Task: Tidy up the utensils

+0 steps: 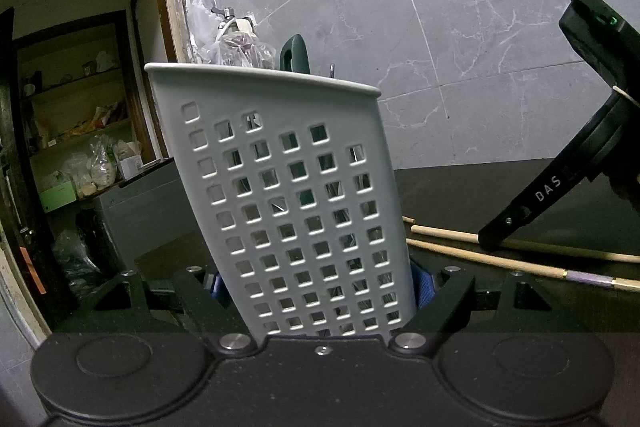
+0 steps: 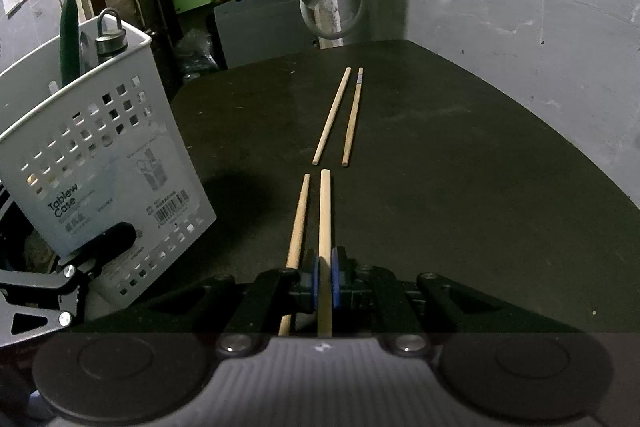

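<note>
Right wrist view alone shows right gripper (image 2: 324, 277) clamping one chopstick (image 2: 325, 211); left gripper (image 1: 320, 301) grips caddy (image 1: 280, 187).

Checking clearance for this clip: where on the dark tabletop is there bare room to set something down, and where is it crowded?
Free: the broad stretch of tabletop right of the loose chopstick pair, out to the wall, and the patch between that pair and the white utensil caddy. Crowded: the near left, where the left claw grips the caddy beside the right claw, shut on one chopstick.

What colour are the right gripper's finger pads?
Blue pads, best seen in the right wrist view.
</note>
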`<state>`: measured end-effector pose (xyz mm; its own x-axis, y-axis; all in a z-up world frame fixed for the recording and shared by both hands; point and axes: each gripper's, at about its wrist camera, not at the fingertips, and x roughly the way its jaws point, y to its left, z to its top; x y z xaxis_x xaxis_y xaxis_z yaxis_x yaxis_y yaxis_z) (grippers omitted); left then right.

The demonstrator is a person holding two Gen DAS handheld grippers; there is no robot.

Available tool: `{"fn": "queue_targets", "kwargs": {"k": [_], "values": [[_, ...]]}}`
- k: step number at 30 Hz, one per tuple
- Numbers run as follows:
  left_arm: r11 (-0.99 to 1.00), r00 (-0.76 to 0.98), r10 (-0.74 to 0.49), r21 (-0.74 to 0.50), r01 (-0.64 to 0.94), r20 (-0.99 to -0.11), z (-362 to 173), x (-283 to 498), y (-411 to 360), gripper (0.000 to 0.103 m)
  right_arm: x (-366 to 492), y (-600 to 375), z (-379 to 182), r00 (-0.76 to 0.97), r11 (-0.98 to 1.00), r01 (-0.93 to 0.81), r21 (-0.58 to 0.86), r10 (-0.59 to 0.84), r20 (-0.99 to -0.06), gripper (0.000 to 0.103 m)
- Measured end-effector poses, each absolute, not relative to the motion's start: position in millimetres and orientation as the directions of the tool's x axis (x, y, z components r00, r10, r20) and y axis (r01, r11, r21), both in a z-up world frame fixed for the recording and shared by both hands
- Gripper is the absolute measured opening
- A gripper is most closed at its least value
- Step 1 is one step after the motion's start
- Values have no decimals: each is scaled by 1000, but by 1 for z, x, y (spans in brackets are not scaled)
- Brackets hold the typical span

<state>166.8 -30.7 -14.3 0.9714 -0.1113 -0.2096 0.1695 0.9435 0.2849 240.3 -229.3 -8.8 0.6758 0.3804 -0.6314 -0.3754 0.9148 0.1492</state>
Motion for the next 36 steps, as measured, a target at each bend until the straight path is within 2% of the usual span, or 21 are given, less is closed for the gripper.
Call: {"fn": "queue_targets", "kwargs": {"k": [2,4,5,6,9,11,13,14,15,18,21,32,34,36], "values": [[943,971,-111,285,170,-210,-14,167,-31,82,239,-229,-8,674,913,-376,155,385,-631,14],[943,971,-111,285,170,-210,-14,167,-31,82,239,-230,-7,669,910,-379,169,395,-630,29],[943,971,-111,285,169,-210,-14,167,-31,82,239,-231,-7,662,905,-380,192,411,-627,45],[943,971,-111,285,169,-210,-14,167,-31,82,240,-232,-6,653,898,-383,217,429,-624,56],[943,971,-111,285,169,-210,-14,167,-31,82,239,-230,-5,638,889,-394,233,447,-627,66],[944,971,-111,285,169,-210,-14,167,-31,82,236,-223,-6,634,889,-409,205,439,-637,69],[944,971,-111,285,169,-210,-14,167,-31,82,232,-214,-6,635,892,-428,148,413,-653,68],[944,971,-111,285,169,-210,-14,167,-31,82,230,-209,-6,642,895,-434,104,389,-661,63],[943,971,-111,285,169,-210,-14,167,-31,82,227,-204,-6,654,898,-437,54,358,-667,50],[943,971,-111,285,170,-210,-14,167,-31,82,223,-199,-5,661,895,-445,8,334,-672,29],[943,971,-112,285,170,-210,-14,167,-31,82,222,-200,-5,660,893,-450,-1,332,-674,16],[943,971,-111,285,169,-210,-14,167,-31,82,223,-201,-2,645,889,-459,-12,324,-692,16],[944,971,-110,285,169,-210,-14,167,-31,82,226,-202,-1,636,888,-460,-1,329,-698,17],[944,972,-109,285,167,-211,-14,167,-31,82,232,-201,0,624,886,-465,7,333,-707,25]]}}
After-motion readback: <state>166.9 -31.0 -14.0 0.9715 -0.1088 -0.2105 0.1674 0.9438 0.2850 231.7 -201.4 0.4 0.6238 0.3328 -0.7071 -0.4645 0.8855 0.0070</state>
